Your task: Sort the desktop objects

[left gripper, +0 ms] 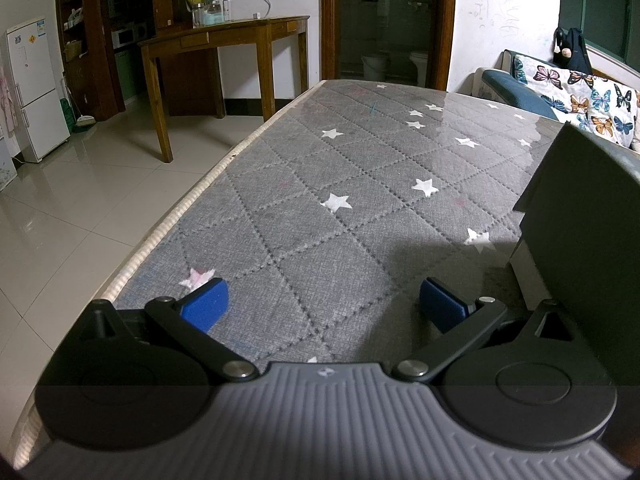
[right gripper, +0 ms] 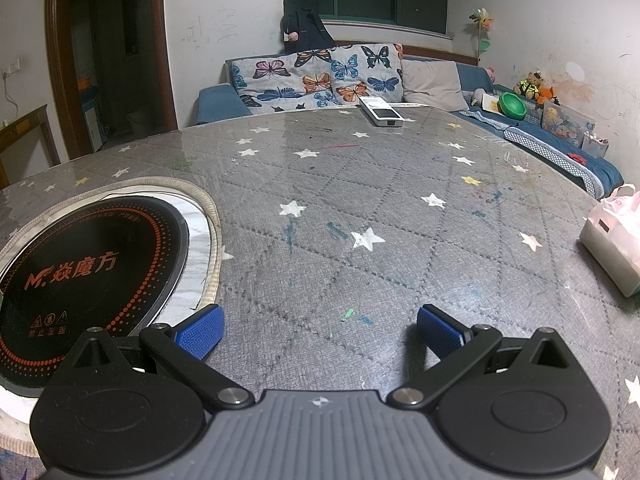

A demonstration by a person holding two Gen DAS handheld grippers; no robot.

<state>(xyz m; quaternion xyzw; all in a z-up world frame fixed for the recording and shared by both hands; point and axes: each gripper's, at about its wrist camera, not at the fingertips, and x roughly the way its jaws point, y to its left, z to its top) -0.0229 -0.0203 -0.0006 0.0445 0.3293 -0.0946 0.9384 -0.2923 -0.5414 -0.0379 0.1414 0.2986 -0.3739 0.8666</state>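
Grey quilted cover with white stars, under a glossy clear sheet, spans the table [left gripper: 360,184] in both wrist views.

Left gripper [left gripper: 324,308]: jaws spread wide, nothing between the blue pads [left gripper: 206,308]. It hovers low over the table near the left edge. Dark grey box-like object [left gripper: 580,248] sits on the table just right of the right finger, cropped by the frame; cannot tell what it is. Tile floor [left gripper: 80,200], wooden side table [left gripper: 224,36] with jars, and white fridge [left gripper: 36,88] are beyond the table edge. Sofa with a butterfly-print throw [left gripper: 580,96] is at far right.

Right gripper [right gripper: 320,332]: jaws released too, pads [right gripper: 200,332] empty, bare cover between them. Round black induction hob [right gripper: 80,276] with orange lettering is set into a cut-out of the cover, just left of the left finger. White remote control [right gripper: 380,111] lies at the far edge of the table, well apart from the gripper. White and pink bag or pack [right gripper: 612,244] rests on the table at the right edge, near the right finger's side but not touching; cannot tell its contents.

Behind the table: butterfly-print throw [right gripper: 316,76] on the blue sofa [right gripper: 220,100], grey cushion [right gripper: 432,80], green bowl [right gripper: 512,106], stuffed toys [right gripper: 532,84].
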